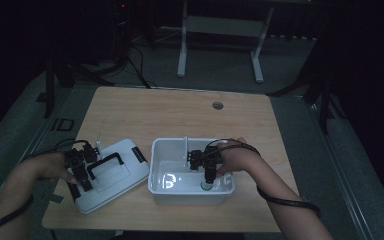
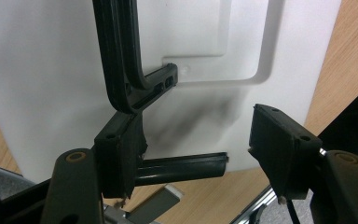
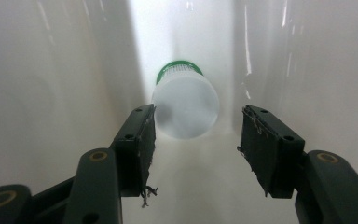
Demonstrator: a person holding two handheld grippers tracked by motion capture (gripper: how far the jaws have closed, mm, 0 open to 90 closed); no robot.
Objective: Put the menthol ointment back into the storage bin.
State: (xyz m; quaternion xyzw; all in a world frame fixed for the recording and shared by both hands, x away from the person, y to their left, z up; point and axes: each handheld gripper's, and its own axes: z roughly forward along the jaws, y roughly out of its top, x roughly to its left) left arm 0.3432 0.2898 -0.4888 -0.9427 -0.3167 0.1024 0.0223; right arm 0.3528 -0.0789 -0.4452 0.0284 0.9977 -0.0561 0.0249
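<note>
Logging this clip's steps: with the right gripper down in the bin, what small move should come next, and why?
Probably ease the right gripper forward and close on the bottle. Its jaws stand open at either side of the bottle's near end in the bin, not yet around it.

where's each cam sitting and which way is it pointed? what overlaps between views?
High view: above the person's side, looking forward and down on the table; both forearms, left claw on the lid, right claw in the bin.
Left gripper view: on the left claw, looking along its open jaws at the lid and its black handle.
Right gripper view: on the right claw, looking along its open jaws into the bin at a green-capped bottle.
Shared: high and left views share the lid; high and right share the bin.
</note>
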